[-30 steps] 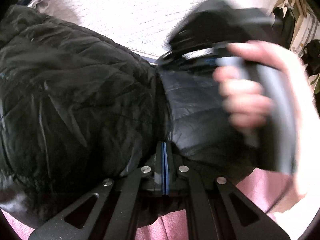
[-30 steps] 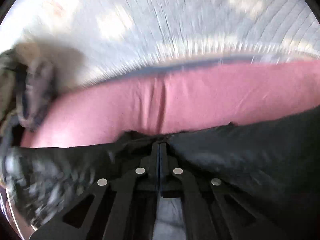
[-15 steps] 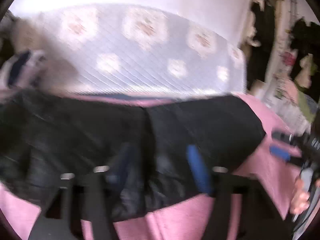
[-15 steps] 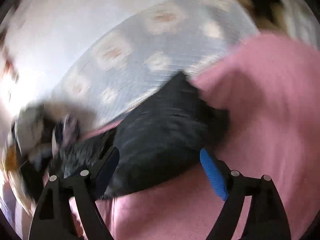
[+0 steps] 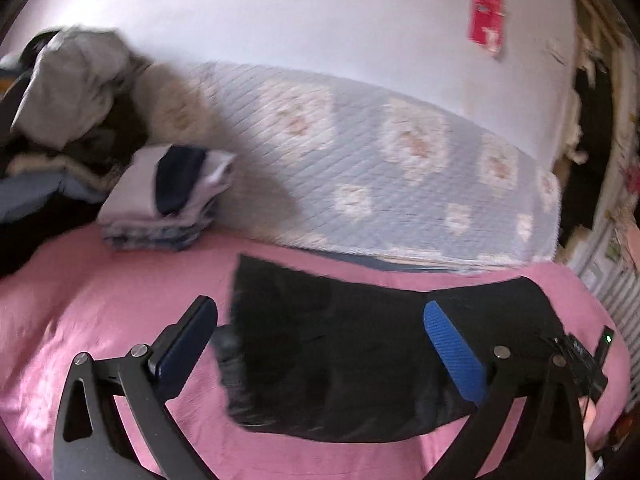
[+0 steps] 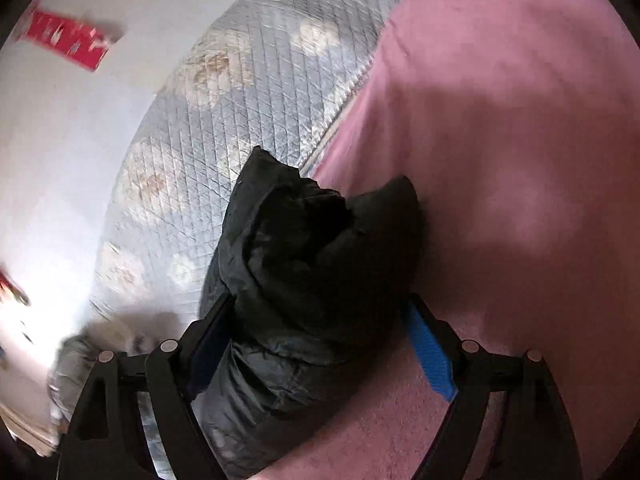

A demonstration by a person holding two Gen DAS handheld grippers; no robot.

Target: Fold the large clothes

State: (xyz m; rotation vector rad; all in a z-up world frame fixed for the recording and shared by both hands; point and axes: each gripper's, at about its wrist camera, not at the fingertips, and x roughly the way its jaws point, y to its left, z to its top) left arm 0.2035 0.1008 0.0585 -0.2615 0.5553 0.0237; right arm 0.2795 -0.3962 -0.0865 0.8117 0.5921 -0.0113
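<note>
The left gripper (image 5: 320, 340) stands spread as wide as it goes – its jaws have just been opening – with nothing pinched; its blue pads (image 5: 454, 354) hang in the air above the black padded jacket (image 5: 360, 360), which shows in the gap between them but lies below, apart from them. In that view the jacket is a folded, roughly rectangular bundle flat on the pink bedspread (image 5: 100, 300), near the spread's far edge. At the right rim of the left wrist view a small black device with a green light (image 5: 608, 339) shows, part of the other tool.

The right gripper (image 6: 316, 344) has its jaws partly apart and they have just been closing. The end of the folded jacket (image 6: 304, 280) fills the space between them: its left side lies against the dark left pad, while by the blue right pad (image 6: 432, 356) I cannot tell whether cloth and pad touch.

Beyond the jacket a pale quilted mattress with flower patches (image 5: 380, 168) stands on edge against a white wall (image 5: 280, 12), which carries a red paper strip (image 5: 488, 4). To the left sit a small stack of folded clothes (image 5: 168, 200) on the bedspread – and behind it a loose heap of garments (image 5: 72, 92)
</note>
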